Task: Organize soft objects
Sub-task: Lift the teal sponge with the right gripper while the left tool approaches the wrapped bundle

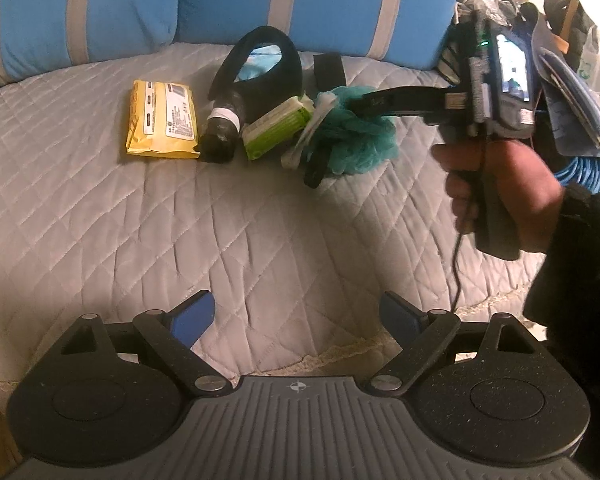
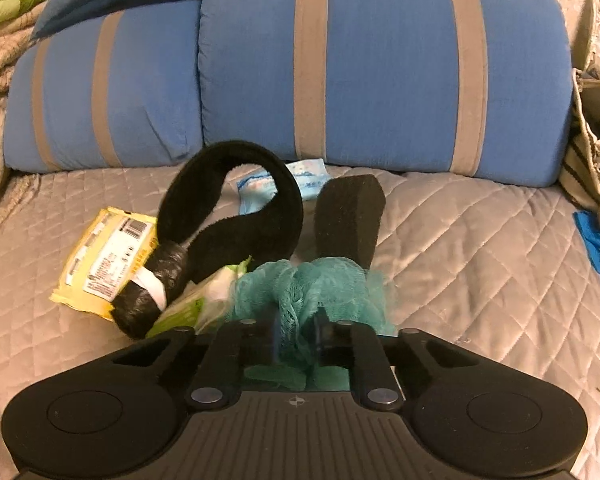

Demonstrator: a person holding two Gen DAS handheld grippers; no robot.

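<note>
A teal mesh bath pouf (image 2: 308, 288) lies on the grey quilted bed cover (image 1: 180, 220). My right gripper (image 2: 298, 332) is shut on the pouf, which bunches between its fingers; it shows in the left wrist view (image 1: 340, 136) reaching in from the right onto the pouf (image 1: 360, 144). Left of the pouf lie a green-and-white pack (image 1: 278, 126), a black looped band with a taped dark roll (image 1: 260, 76), and a yellow wipes pack (image 1: 162, 120). My left gripper (image 1: 296, 316) is open and empty, low over bare quilt.
Blue pillows with grey stripes (image 2: 380, 72) line the back of the bed. A black foam block (image 2: 350, 216) and a light-blue packet (image 2: 276, 184) lie behind the pile. Bags and clutter (image 2: 592, 140) stand at the right edge.
</note>
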